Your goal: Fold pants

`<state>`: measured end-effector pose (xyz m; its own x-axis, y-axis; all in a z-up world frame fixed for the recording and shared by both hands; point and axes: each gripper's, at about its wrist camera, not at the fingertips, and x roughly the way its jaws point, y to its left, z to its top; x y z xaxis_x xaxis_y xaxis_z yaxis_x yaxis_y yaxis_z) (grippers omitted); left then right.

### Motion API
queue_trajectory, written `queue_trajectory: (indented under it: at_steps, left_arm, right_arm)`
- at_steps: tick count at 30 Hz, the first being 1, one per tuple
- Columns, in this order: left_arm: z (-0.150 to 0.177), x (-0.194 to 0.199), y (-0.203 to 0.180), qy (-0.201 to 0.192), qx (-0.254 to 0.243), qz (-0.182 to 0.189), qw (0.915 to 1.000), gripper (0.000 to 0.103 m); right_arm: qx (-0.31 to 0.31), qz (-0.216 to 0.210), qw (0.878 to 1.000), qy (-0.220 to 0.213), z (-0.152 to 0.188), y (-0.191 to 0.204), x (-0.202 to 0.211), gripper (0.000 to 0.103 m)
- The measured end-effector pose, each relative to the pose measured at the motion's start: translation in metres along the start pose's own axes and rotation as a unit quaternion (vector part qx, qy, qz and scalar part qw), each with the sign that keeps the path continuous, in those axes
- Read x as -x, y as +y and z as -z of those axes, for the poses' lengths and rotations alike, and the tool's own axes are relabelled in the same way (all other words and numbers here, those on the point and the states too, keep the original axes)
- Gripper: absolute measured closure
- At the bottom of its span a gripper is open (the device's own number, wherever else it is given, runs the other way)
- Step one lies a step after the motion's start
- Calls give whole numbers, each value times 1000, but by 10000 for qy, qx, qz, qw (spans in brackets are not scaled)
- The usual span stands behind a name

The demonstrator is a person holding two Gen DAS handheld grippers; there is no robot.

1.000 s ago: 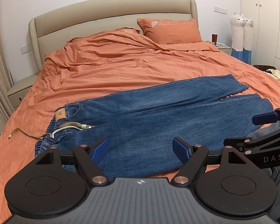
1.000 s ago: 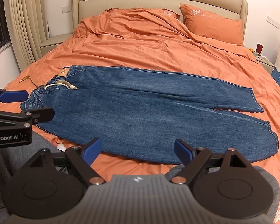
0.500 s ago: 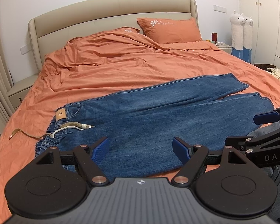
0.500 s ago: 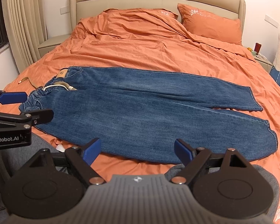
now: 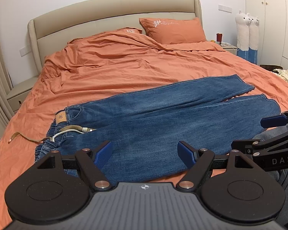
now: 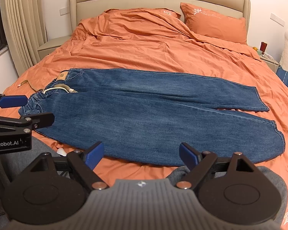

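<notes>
Your jeans (image 5: 163, 118) lie flat on the orange bed (image 5: 124, 72), near its foot edge, laid crosswise. Nothing has really changed over the last second: the jeans sit as they did, no new crease, no lifted edge. Both views have only drifted a touch, so you're hovering, not working yet. My read is that no fold has started; this is lining up.

Long axis runs 9 to 3 o'clock in both views. The waistband (image 6: 48, 94) with its tan patch and loose drawstring points to 9 o'clock. The two hems (image 6: 268, 122) point to 3 o'clock. The legs lie side by side, splitting slightly toward the hems, far leg toward 12, near leg toward 6.

Your left gripper (image 5: 145, 152) hangs released at 6 o'clock, jaws wide apart above the near leg, gripping nothing. Your right gripper (image 6: 142, 152) is likewise spread and empty, off the near edge of the jeans. Each shows up in the other's view at the side.

Further out: headboard and pillows (image 5: 172, 30) at 12 o'clock, a nightstand (image 5: 19, 95) at 9, two plush llamas (image 5: 247, 32) around 2.
</notes>
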<state>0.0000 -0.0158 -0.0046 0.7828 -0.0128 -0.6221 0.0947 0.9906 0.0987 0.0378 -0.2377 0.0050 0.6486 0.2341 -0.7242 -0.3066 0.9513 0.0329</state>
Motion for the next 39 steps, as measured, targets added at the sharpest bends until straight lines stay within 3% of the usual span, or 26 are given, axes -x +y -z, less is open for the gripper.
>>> queue_trajectory:
  at_steps: [14, 22, 25, 34, 39]
  left_arm:
    - [0, -1, 1, 19, -24, -17, 10000, 13]
    - [-3, -10, 25, 106, -39, -112, 9999, 14]
    - [-6, -19, 44, 174, -44, -89, 9998, 20]
    - [-14, -50, 152, 308, 521, -242, 9979, 21]
    - [-11, -99, 214, 500, 865, -221, 9948, 26]
  right_arm:
    - [-30, 42, 10000, 19, 4, -3, 0, 21]
    - [-44, 204, 9997, 148, 5, -16, -18, 21]
    - [22, 234, 9996, 132, 6, -27, -27, 21]
    - [250, 441, 9981, -360, -1, -96, -54, 21]
    - [-22, 849, 9962, -194, -12, -140, -93, 21]
